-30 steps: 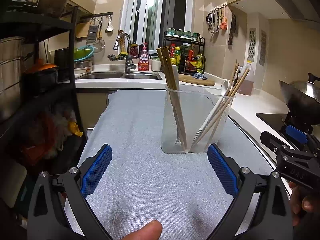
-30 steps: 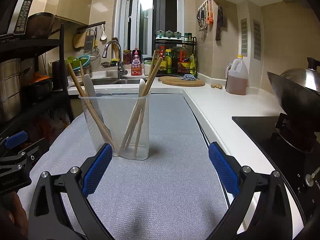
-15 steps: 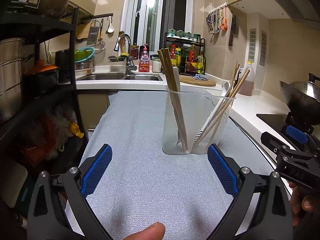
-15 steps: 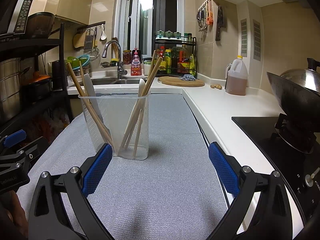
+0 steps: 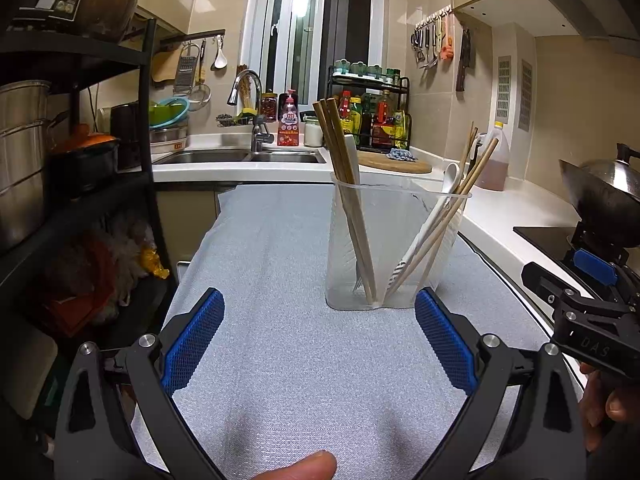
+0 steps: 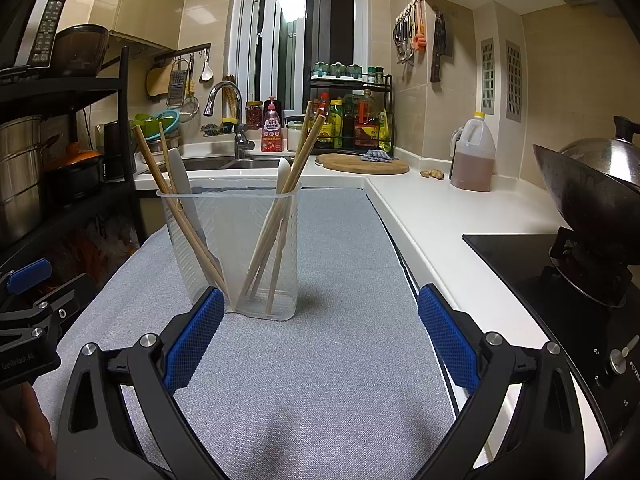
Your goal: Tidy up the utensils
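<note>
A clear plastic utensil holder (image 5: 396,240) (image 6: 232,248) stands upright on the grey mat (image 5: 288,280), split into two compartments. Wooden chopsticks (image 5: 344,184) and a white-handled fork lean in its left compartment; more chopsticks (image 5: 448,216) and a white spoon (image 5: 450,178) lean in the right one. My left gripper (image 5: 318,336) is open and empty, a short way in front of the holder and a little to its left. My right gripper (image 6: 320,336) is open and empty too, with the holder ahead on its left, just past the left finger.
A white counter (image 6: 440,216) runs along the right with an oil jug (image 6: 474,156), a hob (image 6: 560,280) and a wok (image 6: 588,196). The sink (image 5: 240,156) and a spice rack (image 5: 368,116) lie behind. A black shelf unit (image 5: 80,160) stands left.
Both grippers have drifted very slightly; the holder sits a touch further right in the left wrist view. Both stay open and nothing was picked up.
</note>
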